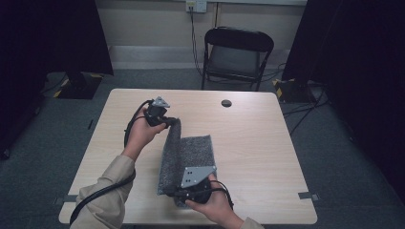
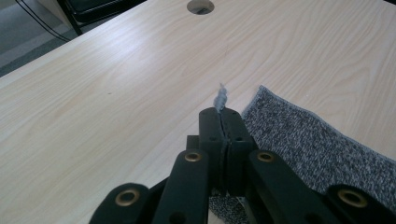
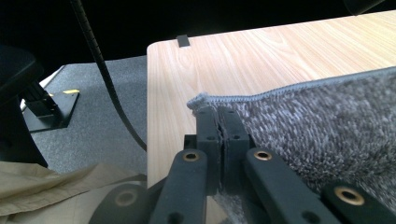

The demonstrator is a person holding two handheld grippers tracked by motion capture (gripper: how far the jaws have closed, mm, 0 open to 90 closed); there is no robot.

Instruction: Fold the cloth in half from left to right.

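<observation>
grey cloth (image 1: 191,152) nubby, rough (stitched hem); table (image 1: 258,143) smooth matt wood-grain.

High view: overhead, facing forward across table (image 1: 267,143). Gripper views: close, low along jaws. All 3 share grey cloth (image 1: 191,150).

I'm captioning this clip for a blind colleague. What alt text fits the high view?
A person at a light wood table holds a grey towel by two corners, the left gripper shut on the far corner and the right gripper on the near one, the left edge lifted. A black folding chair stands behind.
</observation>
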